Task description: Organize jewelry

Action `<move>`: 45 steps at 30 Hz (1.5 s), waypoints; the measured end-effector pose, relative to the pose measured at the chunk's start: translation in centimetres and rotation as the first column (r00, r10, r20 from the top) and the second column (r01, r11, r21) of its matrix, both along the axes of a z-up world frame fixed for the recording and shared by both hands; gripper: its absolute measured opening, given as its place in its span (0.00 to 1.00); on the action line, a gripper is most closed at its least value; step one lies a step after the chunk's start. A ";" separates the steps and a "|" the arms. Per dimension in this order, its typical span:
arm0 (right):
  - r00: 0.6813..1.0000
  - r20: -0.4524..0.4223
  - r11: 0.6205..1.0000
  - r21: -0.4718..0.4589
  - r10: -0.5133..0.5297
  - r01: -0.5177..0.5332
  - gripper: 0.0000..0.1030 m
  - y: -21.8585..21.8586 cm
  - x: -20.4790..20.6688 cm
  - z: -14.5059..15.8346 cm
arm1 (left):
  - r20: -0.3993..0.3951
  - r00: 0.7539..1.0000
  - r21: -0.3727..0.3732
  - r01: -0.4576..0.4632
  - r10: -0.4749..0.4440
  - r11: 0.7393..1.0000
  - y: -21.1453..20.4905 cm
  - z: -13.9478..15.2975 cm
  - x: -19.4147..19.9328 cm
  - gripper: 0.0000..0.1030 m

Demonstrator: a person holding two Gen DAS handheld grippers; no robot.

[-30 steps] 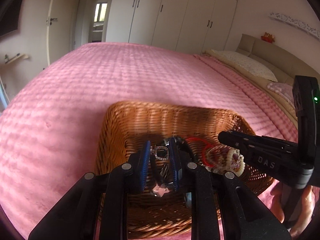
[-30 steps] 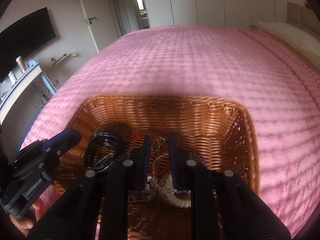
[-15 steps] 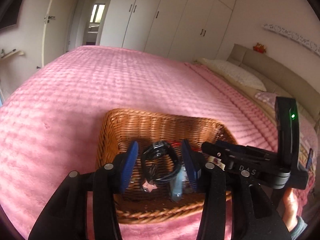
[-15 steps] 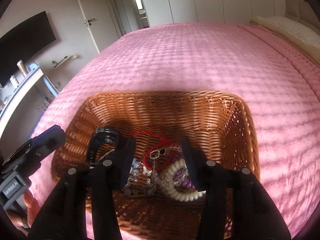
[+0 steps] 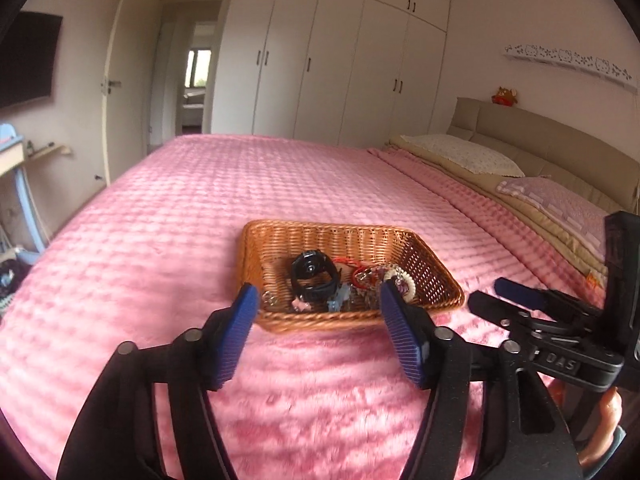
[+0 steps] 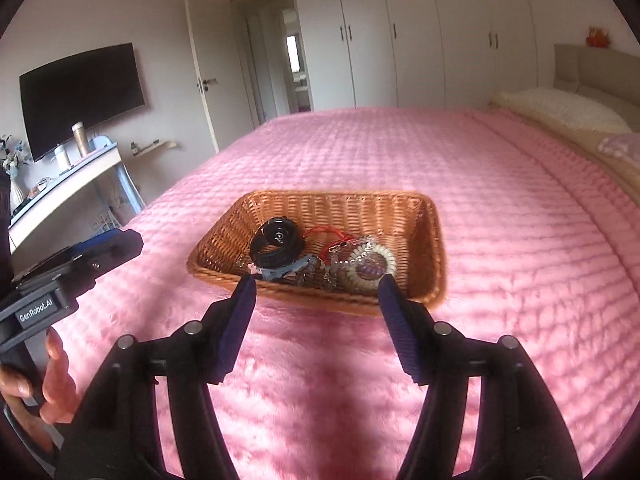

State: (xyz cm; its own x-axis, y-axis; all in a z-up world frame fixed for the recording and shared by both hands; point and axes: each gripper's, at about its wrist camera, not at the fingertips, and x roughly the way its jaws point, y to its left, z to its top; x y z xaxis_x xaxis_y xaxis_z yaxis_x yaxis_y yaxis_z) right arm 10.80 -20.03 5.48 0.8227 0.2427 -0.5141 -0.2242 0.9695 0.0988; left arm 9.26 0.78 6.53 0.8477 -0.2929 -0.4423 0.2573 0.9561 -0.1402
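A wicker basket sits on the pink bedspread. Inside lie a black watch, a red cord, a white bead bracelet and small silver pieces. My left gripper hangs in front of the basket's near wall, its jaws opening with nothing between them. My right gripper is likewise drawn back before the near rim, its jaws opening and empty. In the left wrist view the right gripper shows at the right; in the right wrist view the left gripper shows at the left.
The pink bedspread spreads wide around the basket. Pillows and a headboard lie at the right. A desk with bottles and a wall screen stand at the left. White wardrobes fill the back wall.
Both grippers were shut down inside the basket among the jewelry; they have opened, let the pieces go, and pulled back and up, so the basket now sits farther ahead.
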 end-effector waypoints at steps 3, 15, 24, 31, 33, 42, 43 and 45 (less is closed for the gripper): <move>0.994 0.106 0.999 0.000 -0.038 0.038 0.73 -0.6 -3.6 0.0 | 0.051 0.998 0.043 -0.042 0.040 0.998 -0.1 -0.5 -2.8 0.65; 0.936 0.338 0.990 -0.069 -0.094 0.124 0.86 -0.2 -8.3 -2.1 | 0.277 0.936 0.060 -0.243 0.218 0.968 -1.5 -3.1 -7.5 0.78; 0.962 0.248 0.988 -0.075 -0.116 0.138 0.86 -0.6 -6.6 -4.7 | 0.220 0.940 0.073 -0.281 0.260 0.957 -1.1 -5.7 -6.5 0.87; 0.970 0.219 0.988 -0.089 -0.105 0.127 0.86 -0.3 -6.2 -5.7 | 0.203 0.943 0.073 -0.284 0.265 0.956 -0.8 -6.1 -6.3 0.88; 0.972 0.212 0.988 -0.085 -0.105 0.126 0.86 -0.4 -6.1 -5.8 | 0.209 0.943 0.084 -0.283 0.261 0.955 -1.0 -6.1 -6.2 0.88; 0.980 0.166 0.992 -0.051 -0.108 0.118 0.86 -1.1 -5.4 -6.1 | 0.222 0.943 0.114 -0.278 0.248 0.954 -1.8 -6.1 -6.4 0.89; 0.980 0.164 0.992 -0.045 -0.109 0.118 0.86 -1.2 -5.3 -6.1 | 0.219 0.943 0.112 -0.278 0.249 0.954 -1.7 -6.1 -6.4 0.89; 0.981 0.160 0.992 -0.039 -0.112 0.120 0.86 -1.4 -5.2 -6.1 | 0.215 0.944 0.108 -0.276 0.249 0.955 -1.5 -6.1 -6.3 0.89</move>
